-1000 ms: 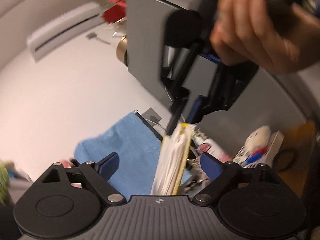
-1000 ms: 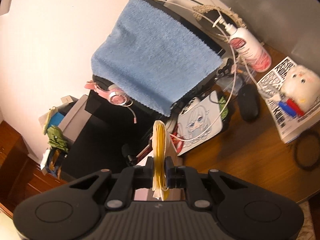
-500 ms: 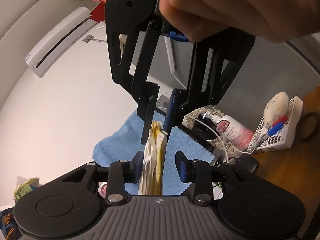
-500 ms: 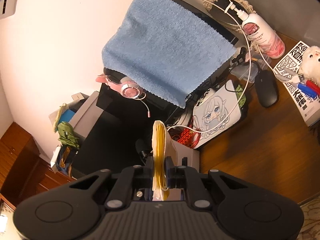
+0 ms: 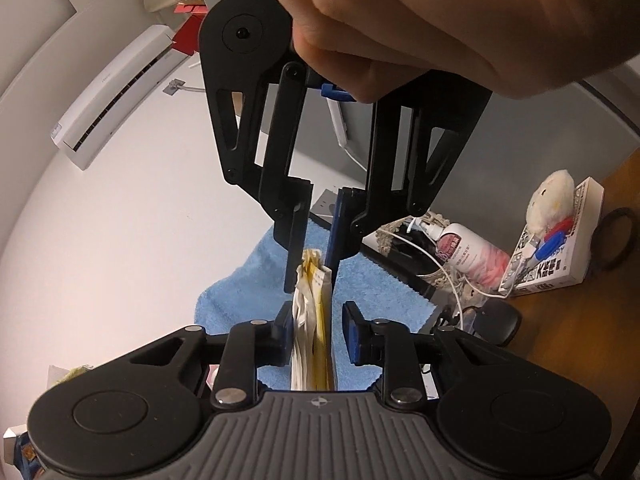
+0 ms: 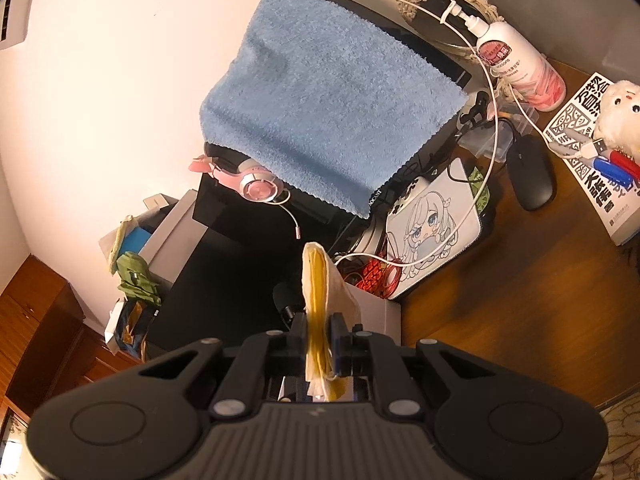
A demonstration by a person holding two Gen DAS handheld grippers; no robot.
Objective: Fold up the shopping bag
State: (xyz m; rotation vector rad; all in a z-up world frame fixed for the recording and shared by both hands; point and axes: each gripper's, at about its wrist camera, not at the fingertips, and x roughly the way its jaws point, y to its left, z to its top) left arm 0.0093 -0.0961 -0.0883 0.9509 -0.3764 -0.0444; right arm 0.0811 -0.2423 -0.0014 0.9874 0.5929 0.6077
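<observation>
The shopping bag (image 5: 308, 320) is folded into a thin white and yellow bundle held upright in the air. In the left wrist view, my right gripper (image 5: 313, 276) comes down from above, held by a hand (image 5: 420, 20), and is shut on the bundle's top end. My left gripper (image 5: 318, 338) straddles the bundle lower down. Its left pad touches the bag and a narrow gap shows at the right pad, so it stands open. In the right wrist view, the right gripper (image 6: 320, 332) pinches the bag (image 6: 316, 280) between its fingers.
Below lies a wooden desk (image 6: 520, 300) with a black mouse (image 6: 532, 176), a lotion bottle (image 6: 516, 64), a book with a plush toy (image 6: 592, 148) and cables. A blue towel (image 6: 332, 112) hangs over a monitor. Pink headphones (image 6: 256, 184) hang beside it.
My left gripper's fingers have narrowed from wide open to almost touching both sides of the bag. The right gripper, still shut on the bag, has come closer above the left one.
</observation>
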